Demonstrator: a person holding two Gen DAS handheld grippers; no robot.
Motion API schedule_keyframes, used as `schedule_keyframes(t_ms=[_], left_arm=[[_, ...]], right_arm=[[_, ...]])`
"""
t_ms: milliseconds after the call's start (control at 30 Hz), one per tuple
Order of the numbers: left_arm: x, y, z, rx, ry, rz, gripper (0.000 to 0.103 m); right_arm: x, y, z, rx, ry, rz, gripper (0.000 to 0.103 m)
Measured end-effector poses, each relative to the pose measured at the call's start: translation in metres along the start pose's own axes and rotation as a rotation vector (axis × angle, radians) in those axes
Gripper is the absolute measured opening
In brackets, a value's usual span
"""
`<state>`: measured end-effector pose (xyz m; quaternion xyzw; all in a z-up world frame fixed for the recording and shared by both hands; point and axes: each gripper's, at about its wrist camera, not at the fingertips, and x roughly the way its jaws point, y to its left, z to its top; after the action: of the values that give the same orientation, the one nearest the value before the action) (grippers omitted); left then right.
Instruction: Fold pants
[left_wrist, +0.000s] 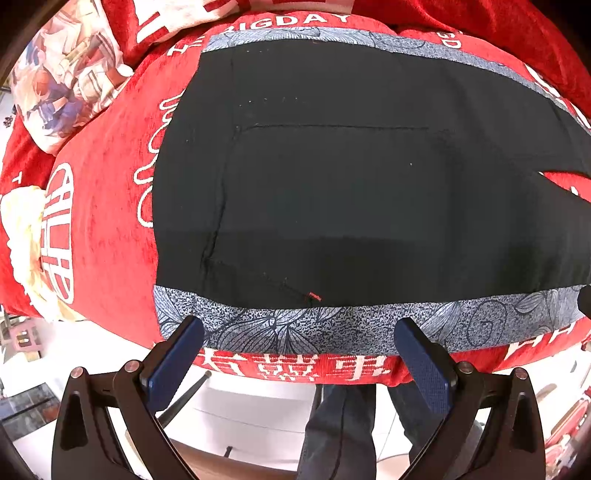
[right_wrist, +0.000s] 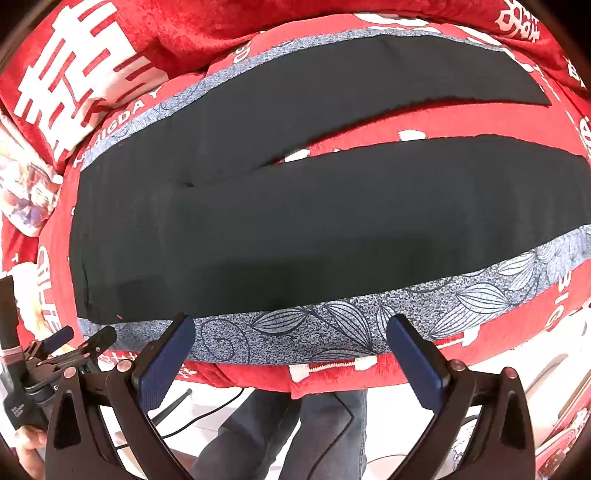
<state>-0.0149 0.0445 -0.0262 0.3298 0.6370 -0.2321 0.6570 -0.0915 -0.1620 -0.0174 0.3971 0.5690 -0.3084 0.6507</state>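
Pants (left_wrist: 351, 177), black with a grey leaf-printed stripe down each outer side, lie spread flat on a red blanket (left_wrist: 107, 221) with white lettering, both legs open and apart, nothing folded yet by the look of it. Nearest each camera, the left tool (left_wrist: 299, 343) and the right tool (right_wrist: 291, 336) hover with their blue pads spread wide and empty, poised just over the near printed stripe (right_wrist: 332, 325) at the blanket's front edge.

The step in hand is probably the first fold, near leg over far leg. To do it well, each tool should pinch the full thickness of the near edge (stripe and the black cloth behind it), one close to the waist and one further down the leg, then lift and carry across together so the stripes meet without a twist.

The left view shows the waist end, with a pocket seam and a small red stitch (left_wrist: 314, 296) by the stripe; a patterned pillow (left_wrist: 62, 81) lies beyond. The right view alone shows the two legs splitting, red blanket between them, and the left tool off to the side.
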Motion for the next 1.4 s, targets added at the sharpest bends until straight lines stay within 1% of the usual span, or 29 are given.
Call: schedule_keyframes(t_ms=[667, 1033, 1400], left_arm=[[0.003, -0.001, 0.000, 0.008, 0.000, -0.007, 0.103], [0.003, 0.006, -0.003, -0.004, -0.003, -0.021, 0.103], [0.005, 0.008, -0.006, 0.002, -0.001, -0.020, 0.103]], right_arm=[[0.003, -0.006, -0.005, 0.020, 0.006, 0.013, 0.103], [0.005, -0.002, -0.013, 0.040, 0.002, 0.052, 0.103], [0.005, -0.005, -0.016, 0.048, -0.007, 0.046, 0.103]])
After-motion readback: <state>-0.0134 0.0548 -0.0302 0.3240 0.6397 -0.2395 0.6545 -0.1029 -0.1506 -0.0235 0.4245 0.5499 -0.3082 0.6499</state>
